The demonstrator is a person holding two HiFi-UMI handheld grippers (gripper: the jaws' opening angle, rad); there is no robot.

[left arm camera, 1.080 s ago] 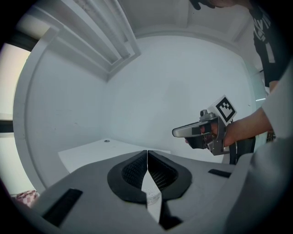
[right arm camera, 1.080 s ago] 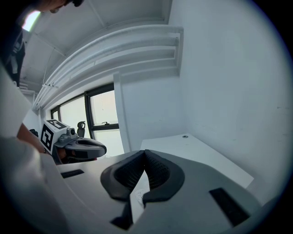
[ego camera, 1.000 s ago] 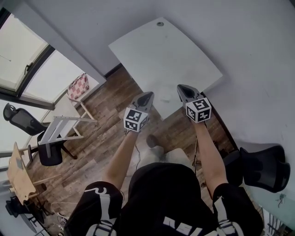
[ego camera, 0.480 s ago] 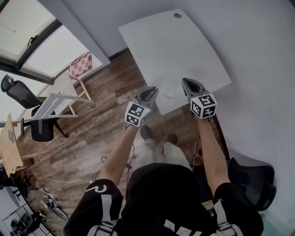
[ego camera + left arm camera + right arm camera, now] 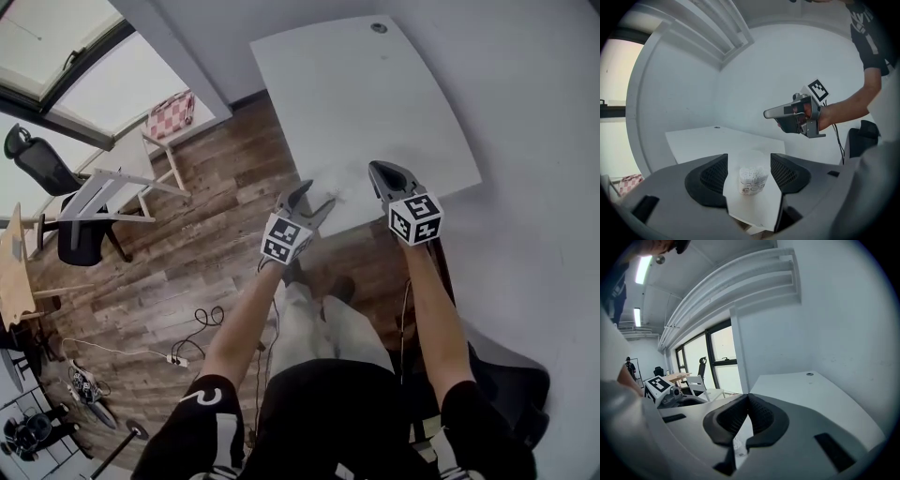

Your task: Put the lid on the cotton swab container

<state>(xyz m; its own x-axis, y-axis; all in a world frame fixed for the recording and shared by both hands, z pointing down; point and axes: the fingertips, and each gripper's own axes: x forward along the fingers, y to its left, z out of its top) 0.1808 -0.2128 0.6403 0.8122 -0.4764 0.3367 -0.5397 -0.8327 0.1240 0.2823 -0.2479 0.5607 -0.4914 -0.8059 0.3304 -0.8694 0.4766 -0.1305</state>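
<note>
The cotton swab container [image 5: 753,180] is standing upright, long axis vertical and swab heads up, at the table's [image 5: 375,94] six-o'clock edge. Only the left gripper view is showing it clearly. The left gripper [image 5: 316,198] has just been opening, its jaws framing the container without touching it. The right gripper [image 5: 379,172], at the container's two o'clock, is holding its jaws closed on nothing.

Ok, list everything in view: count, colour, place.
table: one, white, ahead of both grippers.
cotton swab container: one, clear with white swabs, on the table near its front edge.
office chairs: two, black, far left.
bag: one, pink-and-white checked, upper left.
cable: one, black, on the brown wooden floor.
left gripper: one, grey, jaws just been opening, gripping nothing; container stands ahead of them.
right gripper: one, grey, shut, empty, at the table's edge.
</note>
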